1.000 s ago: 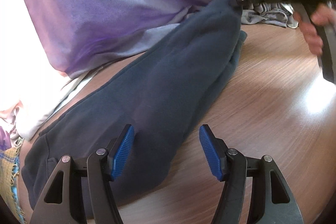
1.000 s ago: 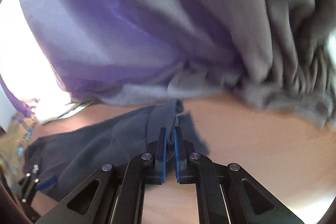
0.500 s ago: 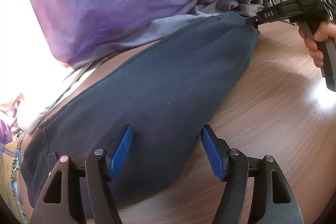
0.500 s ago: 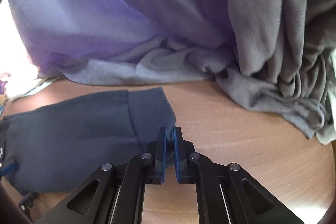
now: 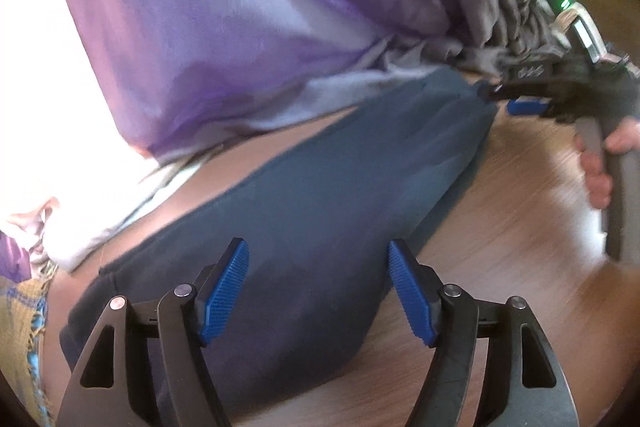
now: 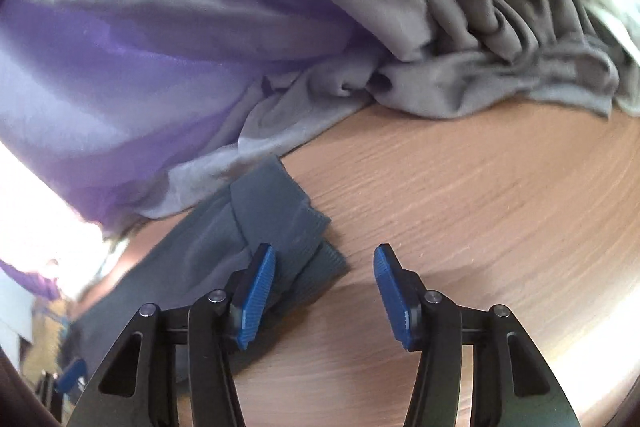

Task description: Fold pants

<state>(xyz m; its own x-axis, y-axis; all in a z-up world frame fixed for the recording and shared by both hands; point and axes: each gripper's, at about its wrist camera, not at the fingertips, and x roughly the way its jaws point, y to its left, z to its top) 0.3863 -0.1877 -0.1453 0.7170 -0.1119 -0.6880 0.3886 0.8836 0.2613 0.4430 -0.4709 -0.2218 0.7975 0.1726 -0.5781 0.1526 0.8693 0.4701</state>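
Left gripper (image 5: 318,293) jaws apart, hovering over the waist half of the dark pants (image 5: 320,211), nothing between the pads. Right gripper (image 6: 324,291) jaws apart too, at the pants' cuff end (image 6: 288,223), left pad just above the ribbed cuff, not clamped. Pants lie flat on the wooden table (image 6: 460,195). Purple-grey clothes pile (image 6: 200,47) crowds the pants' far edge, overlapping it. Bare table right of the cuff.

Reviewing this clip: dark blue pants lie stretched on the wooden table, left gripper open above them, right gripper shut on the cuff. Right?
Not quite. The right gripper is open, as the right wrist view shows; the cuff lies free by its left finger. The pants, table and open left gripper are as you say.
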